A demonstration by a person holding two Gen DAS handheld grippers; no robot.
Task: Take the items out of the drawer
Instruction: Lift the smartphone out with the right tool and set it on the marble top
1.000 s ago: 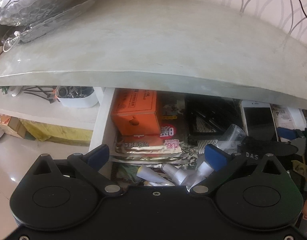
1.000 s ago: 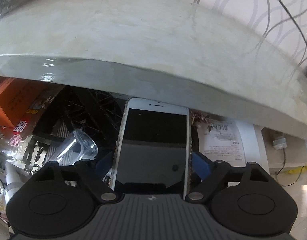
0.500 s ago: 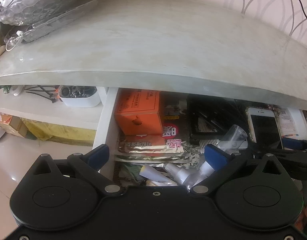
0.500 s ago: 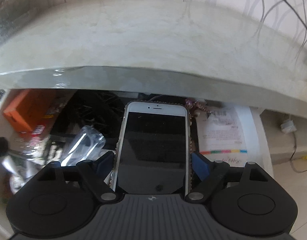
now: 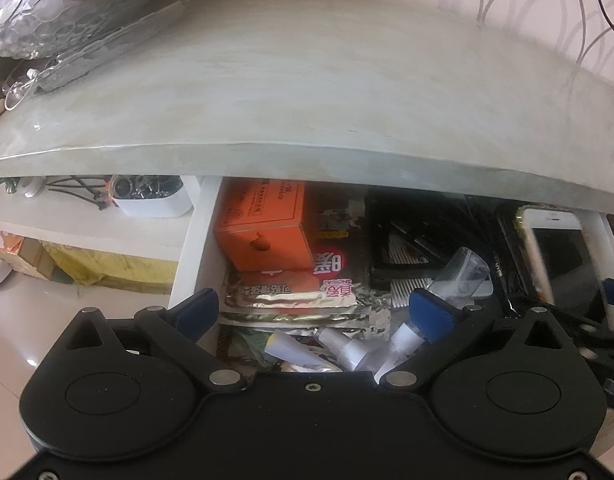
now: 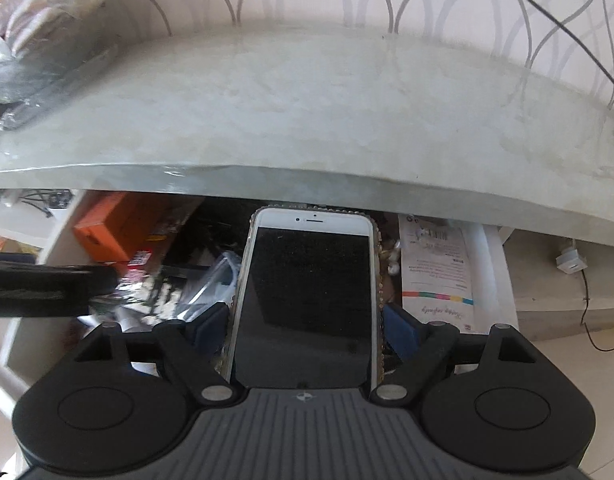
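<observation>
Glass-fronted and slick, the phone (image 6: pixel 307 300) sits clamped by its long edges in your right gripper (image 6: pixel 307 326), pointing to 12 o'clock. Keep that side grip; your left gripper (image 5: pixel 313 306) gapes empty over the drawer (image 5: pixel 195 248).

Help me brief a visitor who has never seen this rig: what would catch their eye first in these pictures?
First, the white phone with a dark screen, clamped between the right gripper pads above the open drawer. Next, the bright orange box at the drawer's left, over foil snack packets. The left gripper hangs open above small tubes at the drawer's front.
</observation>
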